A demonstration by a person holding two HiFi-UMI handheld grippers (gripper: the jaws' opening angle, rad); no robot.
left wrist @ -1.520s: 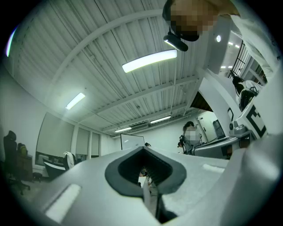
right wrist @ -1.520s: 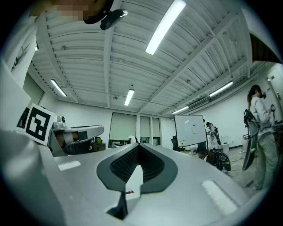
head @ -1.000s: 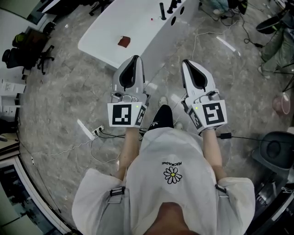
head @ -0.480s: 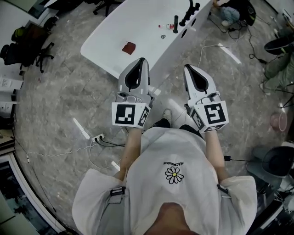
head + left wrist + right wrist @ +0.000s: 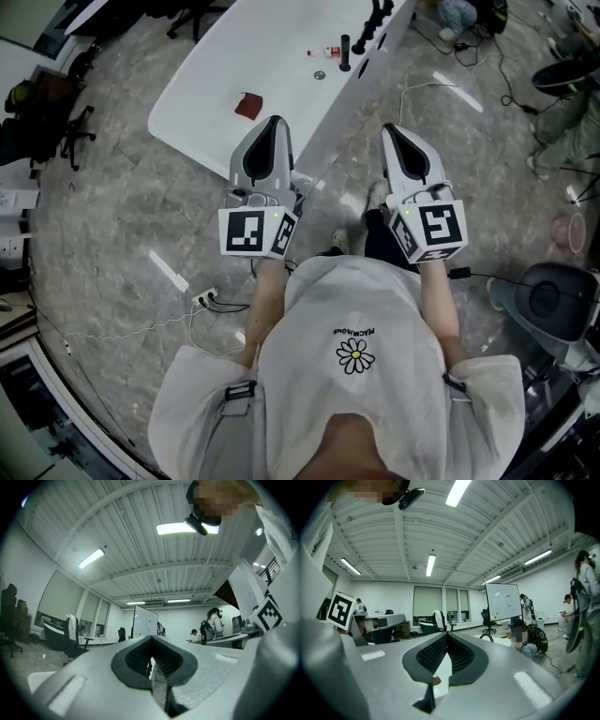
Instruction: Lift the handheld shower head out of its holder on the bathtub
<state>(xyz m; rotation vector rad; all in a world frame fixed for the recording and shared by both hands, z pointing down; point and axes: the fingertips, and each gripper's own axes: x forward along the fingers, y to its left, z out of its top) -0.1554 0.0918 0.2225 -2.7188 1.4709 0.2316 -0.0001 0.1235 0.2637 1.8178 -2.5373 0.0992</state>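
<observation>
The approach step was judged to be in hand, with no grasp yet made. The left gripper [image 5: 274, 122] and the right gripper [image 5: 390, 131] were held side by side at the near end of the bathtub [image 5: 234, 56]. The jaws of each were closed together on nothing. The handheld shower head [image 5: 380, 13] was taken to be the black fitting at the far rim, well apart from both. The next move was judged to call for a forward reach with one pair of jaws opened wide.

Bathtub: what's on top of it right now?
A dark red patch, a small bottle and black fittings at the far end. The left gripper covers the bathtub's near edge; I can't pick out the shower head.
</observation>
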